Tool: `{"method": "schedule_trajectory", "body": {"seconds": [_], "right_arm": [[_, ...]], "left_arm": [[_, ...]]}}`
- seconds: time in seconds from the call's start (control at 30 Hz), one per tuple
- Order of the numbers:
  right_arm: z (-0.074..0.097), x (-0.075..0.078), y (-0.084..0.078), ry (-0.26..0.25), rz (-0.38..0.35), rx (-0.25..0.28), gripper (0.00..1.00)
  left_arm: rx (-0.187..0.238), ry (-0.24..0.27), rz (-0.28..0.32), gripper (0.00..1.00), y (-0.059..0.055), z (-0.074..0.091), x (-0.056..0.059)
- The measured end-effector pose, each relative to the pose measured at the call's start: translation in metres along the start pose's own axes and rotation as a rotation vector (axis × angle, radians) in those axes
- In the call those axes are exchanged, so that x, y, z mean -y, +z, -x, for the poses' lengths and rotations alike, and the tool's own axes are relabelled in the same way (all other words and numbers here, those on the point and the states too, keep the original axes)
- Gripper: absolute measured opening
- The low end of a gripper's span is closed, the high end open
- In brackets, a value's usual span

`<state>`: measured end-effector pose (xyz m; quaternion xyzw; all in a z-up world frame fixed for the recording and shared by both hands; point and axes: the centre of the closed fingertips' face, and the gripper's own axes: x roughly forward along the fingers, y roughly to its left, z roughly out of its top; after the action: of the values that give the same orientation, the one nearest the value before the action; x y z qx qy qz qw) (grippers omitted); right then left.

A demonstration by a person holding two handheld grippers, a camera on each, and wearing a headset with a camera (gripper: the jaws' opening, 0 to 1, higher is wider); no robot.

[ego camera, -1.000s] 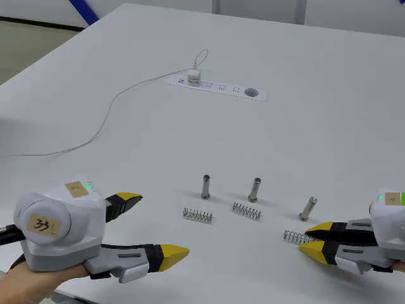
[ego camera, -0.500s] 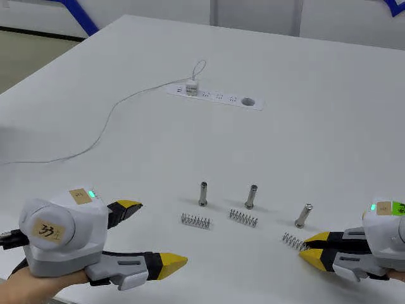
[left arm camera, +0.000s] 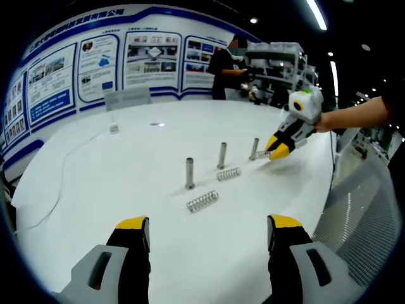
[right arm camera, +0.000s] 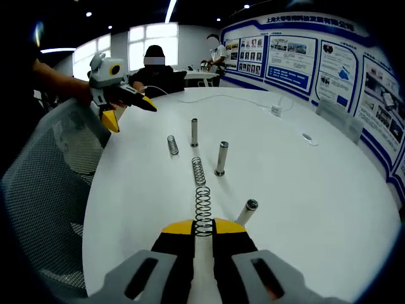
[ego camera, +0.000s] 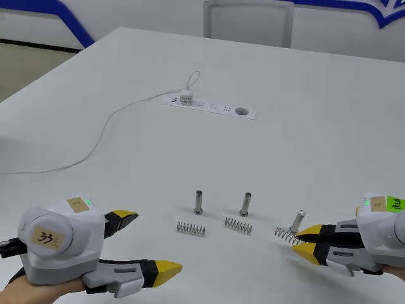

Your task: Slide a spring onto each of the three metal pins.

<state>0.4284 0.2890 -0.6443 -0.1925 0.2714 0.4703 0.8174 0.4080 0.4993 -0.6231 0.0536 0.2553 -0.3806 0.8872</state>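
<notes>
**Right gripper takes the first spring**

Head view: a second ago the right gripper sat just short of the right-hand spring. Now it pinches the spring's near end. The spring has swung closer to the right-hand pin and may be lifted off the table, though that is hard to tell here. Threading can begin; no pin is sleeved yet. The left gripper hovers spread and empty.

Left gripper view: three pins stand upright, namely the right-hand one, the middle pin and the left-hand pin.

Right gripper view: there are three springs. One is between the jaws, while the middle spring and left-hand spring lie loose beside their pins.
</notes>
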Motion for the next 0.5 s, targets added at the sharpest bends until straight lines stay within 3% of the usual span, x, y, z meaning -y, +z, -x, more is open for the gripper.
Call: {"method": "schedule_trajectory", "body": {"seconds": [0.2, 0.4, 0.5], "right_arm": [[0.006, -0.005, 0.017, 0.013, 0.06, 0.018, 0.1], [0.015, -0.005, 0.035, 0.002, 0.101, 0.039, 0.1], [0.019, -0.008, 0.042, 0.013, 0.119, 0.044, 0.1]], "left_arm": [[0.041, -0.006, 0.008, 0.76, 0.009, 0.003, 0.001], [0.041, 0.001, 0.007, 0.7, 0.01, 0.003, 0.0], [0.09, -0.03, 0.046, 0.69, 0.023, 0.005, 0.007]]}}
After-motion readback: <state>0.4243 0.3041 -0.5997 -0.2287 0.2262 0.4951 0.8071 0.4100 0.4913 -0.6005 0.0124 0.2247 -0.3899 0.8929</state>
